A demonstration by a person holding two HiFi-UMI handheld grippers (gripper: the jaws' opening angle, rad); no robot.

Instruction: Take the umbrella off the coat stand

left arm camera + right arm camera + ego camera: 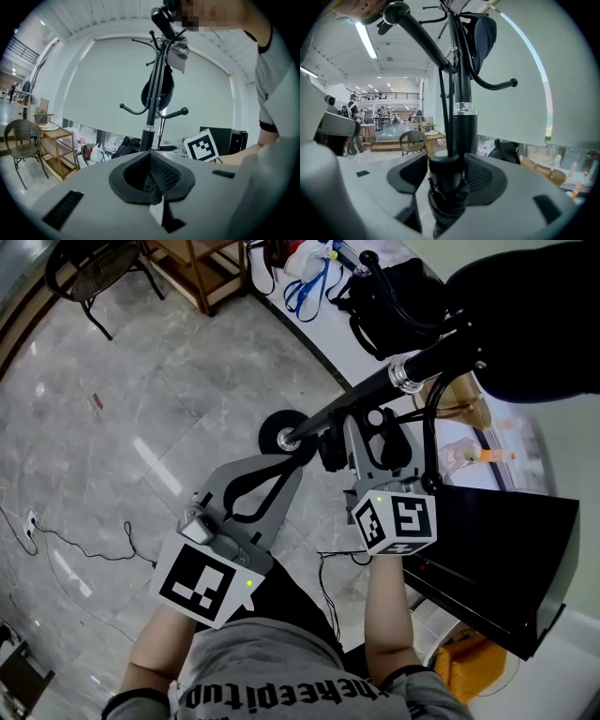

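Black and folded, the umbrella [449,197] is hanging by its cord [442,117] from the coat stand [461,79], with the right gripper [446,161] holding its fingers wide apart around it, seemingly readying a pinch, while the left gripper [151,164] is idling closed and empty.

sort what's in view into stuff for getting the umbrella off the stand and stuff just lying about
For the job:
- umbrella, between the open jaws of the right gripper
- coat stand

Just lying about:
- wicker chair
- wooden shelf
- black bag
- black box
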